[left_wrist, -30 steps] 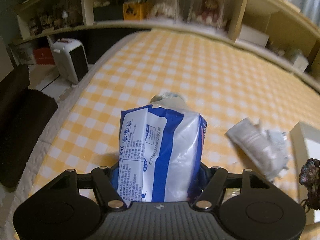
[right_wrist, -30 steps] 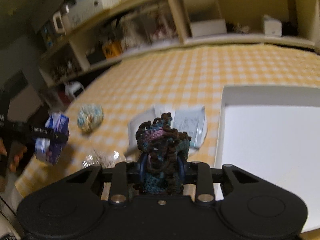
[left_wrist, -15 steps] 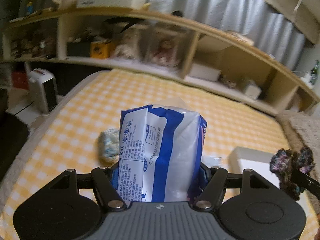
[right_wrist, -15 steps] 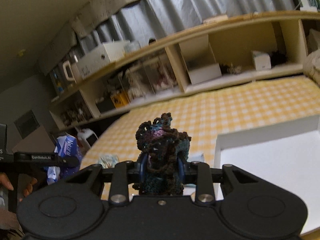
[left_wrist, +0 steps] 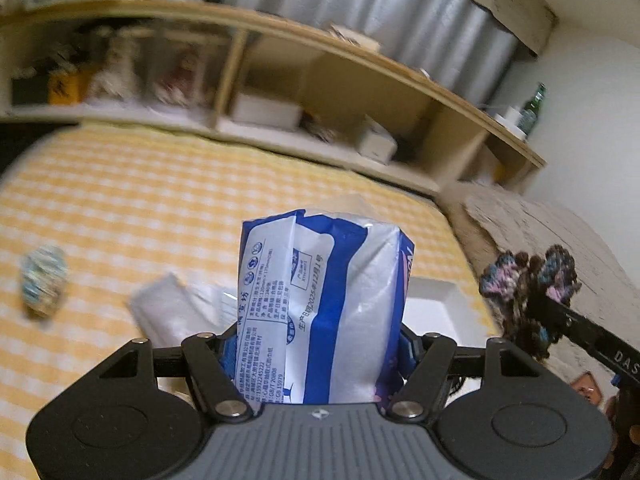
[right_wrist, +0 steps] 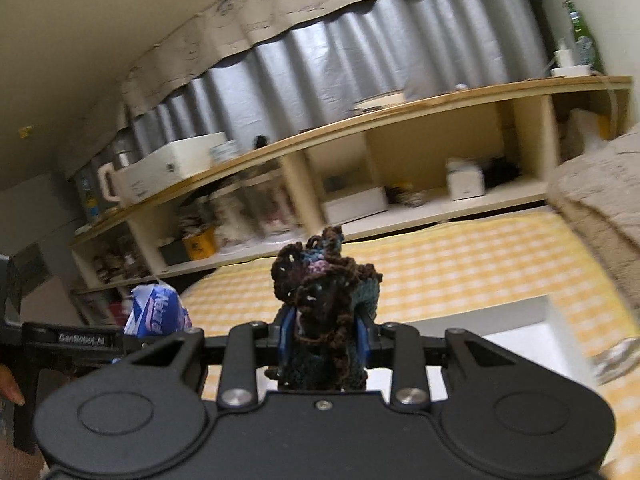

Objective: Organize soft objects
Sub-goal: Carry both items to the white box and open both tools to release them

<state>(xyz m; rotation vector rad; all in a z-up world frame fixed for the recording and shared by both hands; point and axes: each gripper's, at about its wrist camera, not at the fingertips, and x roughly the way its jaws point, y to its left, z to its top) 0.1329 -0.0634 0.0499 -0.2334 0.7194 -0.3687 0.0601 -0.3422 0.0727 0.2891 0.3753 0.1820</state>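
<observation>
My left gripper (left_wrist: 320, 344) is shut on a blue and white tissue pack (left_wrist: 324, 304) and holds it up above the yellow checked bed (left_wrist: 160, 200). The pack also shows at the left of the right wrist view (right_wrist: 156, 312). My right gripper (right_wrist: 326, 336) is shut on a dark crocheted piece (right_wrist: 324, 280), which also shows at the right of the left wrist view (left_wrist: 528, 280). A white tray (left_wrist: 436, 300) lies on the bed behind the pack, and shows in the right wrist view (right_wrist: 516, 320). A clear plastic packet (left_wrist: 172, 308) and a pale yarn ball (left_wrist: 44, 284) lie on the bed.
A long wooden shelf unit (right_wrist: 400, 152) with boxes and jars runs along the far side of the bed. A beige blanket (left_wrist: 540, 232) lies at the right end of the bed. A grey curtain (right_wrist: 360, 60) hangs above the shelf.
Both grippers have risen and tilted upward with their loads. The left one has swung right, so the yarn ball and packet now lie to its left and the tray sits behind the pack.
</observation>
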